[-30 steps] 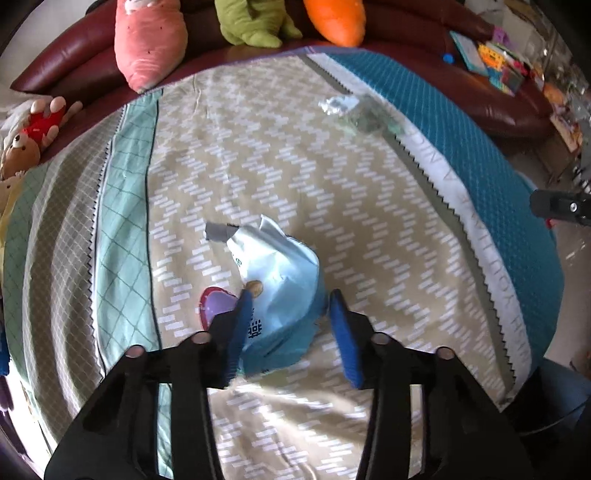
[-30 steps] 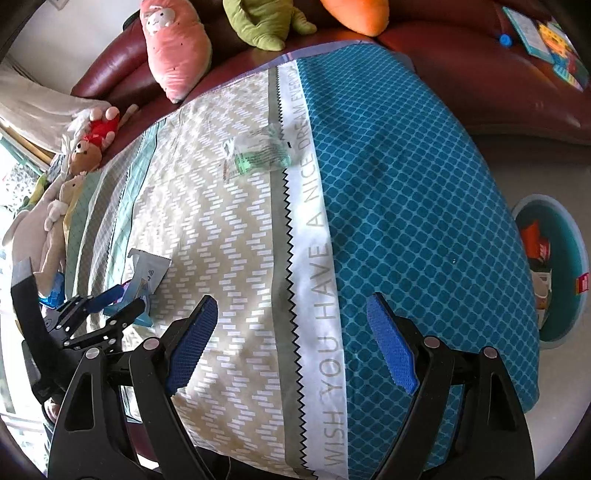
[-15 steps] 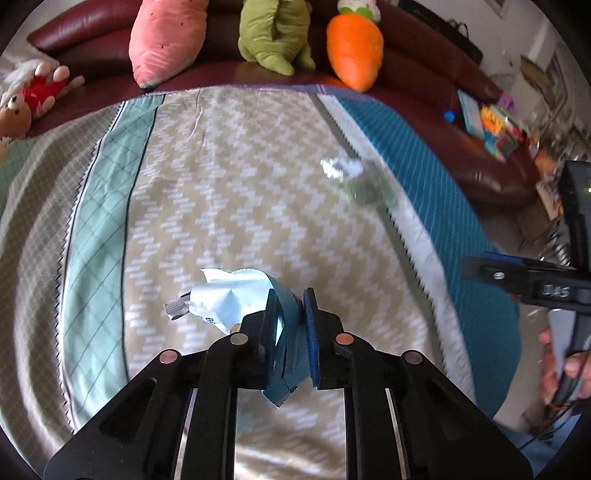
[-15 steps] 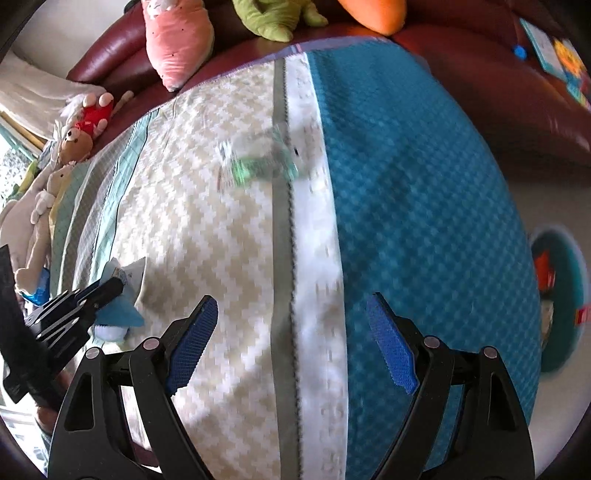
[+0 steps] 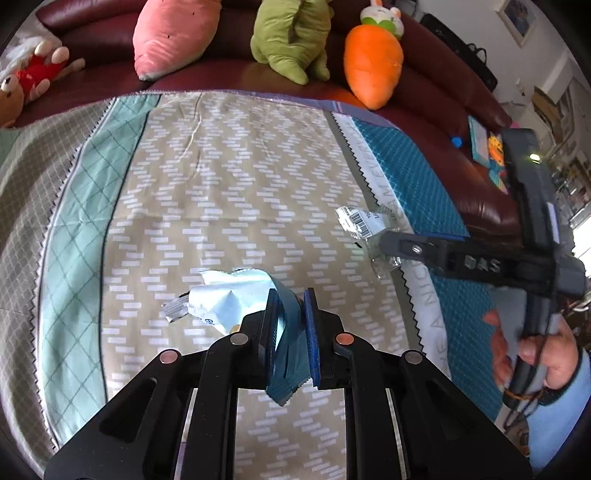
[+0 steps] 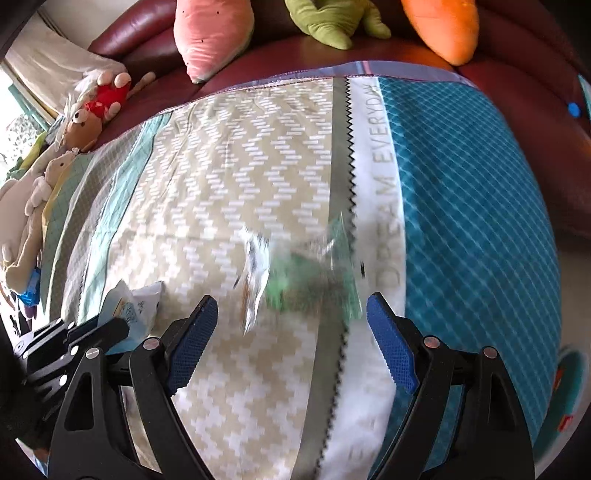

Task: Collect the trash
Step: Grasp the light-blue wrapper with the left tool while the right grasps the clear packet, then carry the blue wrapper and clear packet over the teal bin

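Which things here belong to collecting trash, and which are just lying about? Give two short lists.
Belongs to the job:
- blue-and-white wrapper, pinched in the left gripper
- clear plastic wrapper, ahead of the open right gripper

Just lying about:
- pink plush
- green plush
- carrot plush
- teddy bear
- patterned cloth

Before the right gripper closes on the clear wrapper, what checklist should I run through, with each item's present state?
1. Left gripper has a firm hold on the blue packet: ok, pads pinch its teal edge.
2. Right gripper is open wide enough: ok, jaws stand wide apart.
3. Clear wrapper sits ahead between the open jaws: ok, though blurred.
4. Right fingers touch the wrapper: cannot tell, the picture is smeared.
5. Wrapper lies flat on the cloth, free of other things: ok.
6. Bin is within reach: cannot tell, only its edge shows.
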A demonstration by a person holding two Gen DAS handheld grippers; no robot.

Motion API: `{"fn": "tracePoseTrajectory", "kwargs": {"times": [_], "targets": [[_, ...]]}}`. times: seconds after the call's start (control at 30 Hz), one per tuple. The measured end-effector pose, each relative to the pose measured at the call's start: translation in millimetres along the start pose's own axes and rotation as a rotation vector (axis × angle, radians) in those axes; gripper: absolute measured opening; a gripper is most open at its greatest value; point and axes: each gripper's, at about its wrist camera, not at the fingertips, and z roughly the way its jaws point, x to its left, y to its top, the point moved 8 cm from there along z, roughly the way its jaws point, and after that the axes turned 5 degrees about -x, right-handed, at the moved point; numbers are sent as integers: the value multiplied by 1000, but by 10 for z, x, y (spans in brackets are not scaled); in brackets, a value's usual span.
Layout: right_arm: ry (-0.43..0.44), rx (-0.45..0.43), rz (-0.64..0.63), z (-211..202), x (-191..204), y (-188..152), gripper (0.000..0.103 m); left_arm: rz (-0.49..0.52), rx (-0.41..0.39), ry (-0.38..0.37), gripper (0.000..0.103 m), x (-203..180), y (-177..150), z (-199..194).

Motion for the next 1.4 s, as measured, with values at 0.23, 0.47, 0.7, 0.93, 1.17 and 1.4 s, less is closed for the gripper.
{"fn": "tracePoseTrajectory", "kwargs": {"times": [0.23, 0.47, 0.7, 0.93, 1.17, 1.4], "targets": [[21, 24, 11, 274, -65, 38, 79, 14, -9, 54, 28, 73, -100, -8], [36, -15, -27, 152, 24, -46, 56, -61, 14, 93, 48, 307, -273, 39], [43, -8, -23, 3, 23, -259, 51, -97, 55, 134, 57, 433, -391, 103], [73, -34, 31, -278, -87, -428, 50, -80, 6, 148, 30, 295, -341, -71], [89, -71, 89, -595, -290, -650, 50, -37, -12, 89, 27, -217, -459, -152], [82, -104, 160, -919, -620, -950, 50, 27, 11, -10, 27, -842, -667, -126]]}}
